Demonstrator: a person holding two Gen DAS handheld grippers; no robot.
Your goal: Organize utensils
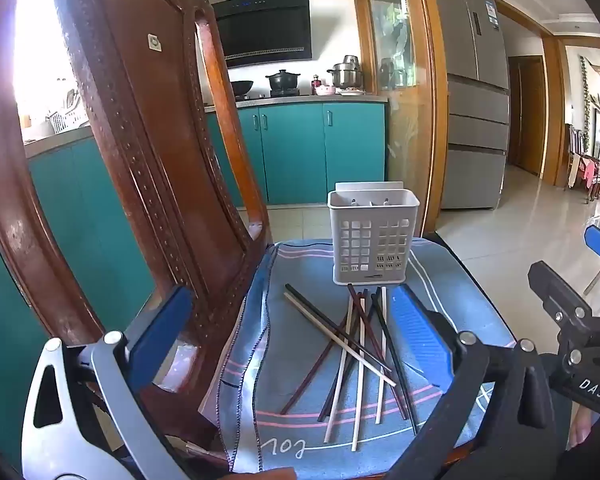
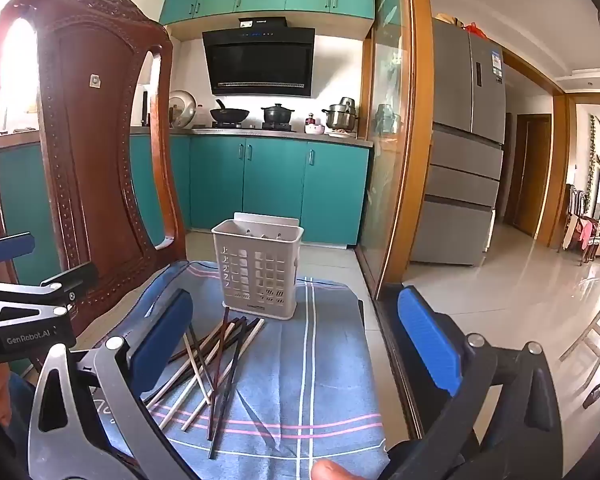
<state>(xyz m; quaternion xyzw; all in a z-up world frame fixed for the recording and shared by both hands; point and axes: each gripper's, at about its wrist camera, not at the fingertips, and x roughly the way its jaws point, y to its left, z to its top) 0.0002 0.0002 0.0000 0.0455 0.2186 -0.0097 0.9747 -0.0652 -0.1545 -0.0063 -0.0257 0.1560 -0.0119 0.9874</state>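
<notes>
Lying crisscrossed before a white slotted holder (image 1: pixel 372 236), dark and pale chopsticks (image 1: pixel 360 352); both tongs (image 1: pixel 296 336) (image 2: pixel 296 340) apart.

A white plastic utensil holder (image 1: pixel 374 236) stands upright on the far part of the seat — a boxy caddy with square cut-outs in its front wall and a flat back plate rising behind the rim. Just in front of it lies a loose heap of chopsticks (image 1: pixel 360 356), black, dark red and cream-white, crossing one another in a fan, several tips almost touching the holder's base — all flat on the blue striped cloth (image 1: pixel 312 432).
</notes>
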